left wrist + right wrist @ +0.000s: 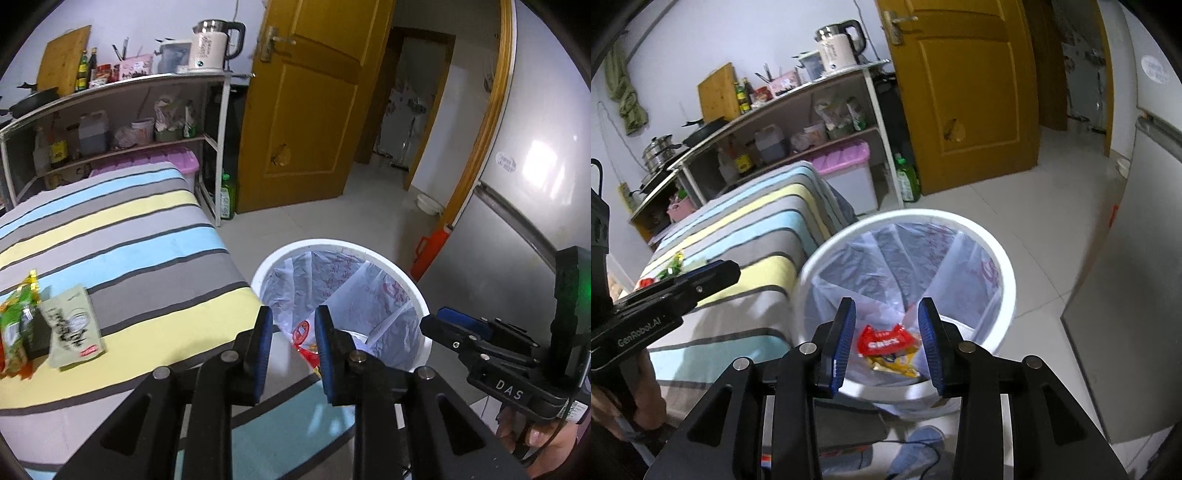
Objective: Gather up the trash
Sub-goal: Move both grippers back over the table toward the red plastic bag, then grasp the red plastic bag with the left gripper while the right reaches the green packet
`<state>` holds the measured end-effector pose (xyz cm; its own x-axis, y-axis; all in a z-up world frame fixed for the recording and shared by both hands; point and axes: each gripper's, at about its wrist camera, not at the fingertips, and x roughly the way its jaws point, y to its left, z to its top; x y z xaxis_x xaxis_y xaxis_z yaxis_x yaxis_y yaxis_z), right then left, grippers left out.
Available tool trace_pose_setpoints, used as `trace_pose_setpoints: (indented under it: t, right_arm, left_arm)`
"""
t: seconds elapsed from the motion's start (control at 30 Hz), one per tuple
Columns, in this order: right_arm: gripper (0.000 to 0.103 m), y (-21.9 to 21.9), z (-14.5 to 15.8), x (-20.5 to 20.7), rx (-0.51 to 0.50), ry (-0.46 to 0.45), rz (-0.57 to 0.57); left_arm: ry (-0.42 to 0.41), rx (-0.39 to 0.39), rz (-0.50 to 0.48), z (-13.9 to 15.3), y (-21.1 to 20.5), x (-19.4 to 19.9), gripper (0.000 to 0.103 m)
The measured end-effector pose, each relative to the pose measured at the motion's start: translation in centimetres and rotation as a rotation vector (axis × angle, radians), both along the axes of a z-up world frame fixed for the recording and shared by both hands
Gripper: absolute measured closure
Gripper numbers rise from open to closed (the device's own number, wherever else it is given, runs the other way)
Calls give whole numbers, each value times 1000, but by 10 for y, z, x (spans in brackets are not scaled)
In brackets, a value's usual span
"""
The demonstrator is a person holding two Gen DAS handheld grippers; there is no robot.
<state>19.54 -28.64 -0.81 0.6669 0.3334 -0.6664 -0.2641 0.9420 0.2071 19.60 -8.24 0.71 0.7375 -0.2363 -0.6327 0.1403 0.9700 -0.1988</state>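
A white trash bin (pixel 417 295) lined with a thin plastic bag stands on the floor beside the striped table (pixel 147 236). In the right wrist view the bin (pixel 1004 273) holds a red wrapper (pixel 884 339) and a yellow wrapper (pixel 897 363). My right gripper (pixel 886 343) is open and empty, right above the bin; it also shows in the left wrist view (pixel 454 332). My left gripper (pixel 293 350) is open and empty over the table's edge next to the bin. A pale green packet (pixel 72 328) and green snack wrappers (pixel 16 325) lie on the table at the left.
A shelf rack (pixel 122 110) with a kettle (pixel 216 44), bottles and a pan stands behind the table. A pink-lidded box (pixel 849 173) and a green bottle (pixel 908 181) sit on the floor. A yellow door (pixel 314 103) is beyond, a grey fridge (pixel 535 184) at the right.
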Motion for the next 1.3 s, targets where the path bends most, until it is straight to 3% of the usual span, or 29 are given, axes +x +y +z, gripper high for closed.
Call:
trace_pose_setpoints:
  t: [0.33,0.9,1.17,1.3]
  right_arm:
    - [66,43,23,-26,13,-66,113]
    - [66,114,22,-44,-2,-53,287]
    - [59,145,22,-45,-1,-47,351]
    - [59,160,21,-45,-5,-47,380]
  left_arm:
    - [-69,-7,74,17,37,-41,78]
    - [-90,31,237,10,118,-93,78]
    - [-88,40,333,6,161,-110,72]
    - [-96,42,380,5,183,-116,59]
